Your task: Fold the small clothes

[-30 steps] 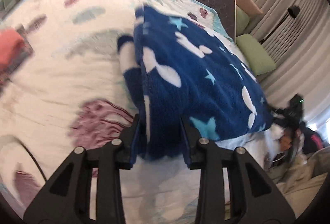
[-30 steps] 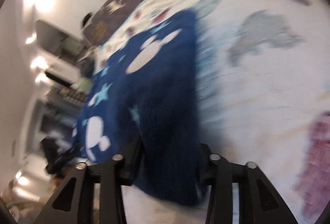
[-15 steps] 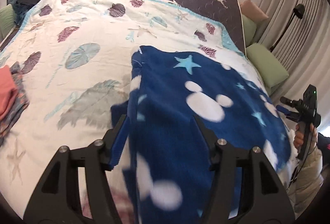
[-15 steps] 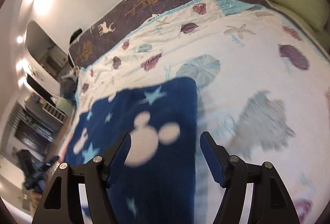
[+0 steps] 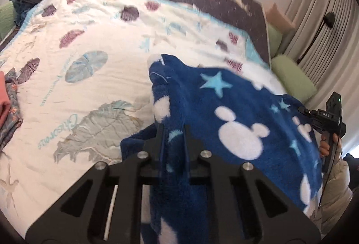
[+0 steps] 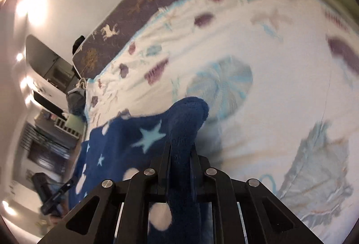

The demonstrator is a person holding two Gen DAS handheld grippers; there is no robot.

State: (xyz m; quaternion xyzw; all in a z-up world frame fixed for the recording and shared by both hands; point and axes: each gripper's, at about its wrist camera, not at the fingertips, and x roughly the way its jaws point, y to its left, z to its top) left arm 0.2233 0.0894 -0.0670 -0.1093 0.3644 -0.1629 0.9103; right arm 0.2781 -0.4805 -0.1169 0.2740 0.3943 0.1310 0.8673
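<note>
Partly blurred fleece garment (image 5: 235,113) beyond bedspread (image 5: 94,91)

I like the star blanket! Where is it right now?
The blue blanket lies on the white bedspread, on the right in the left view, pinched by both tongs, left and right.

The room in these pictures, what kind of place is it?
Most likely a bedroom at home. A wide bed with a printed quilt fills the view, green pillows lie beside it, and long curtains hang behind them.

Fluffy fleece garment (image 5: 235,109) on matt cotton bedspread (image 5: 101,91)
</note>
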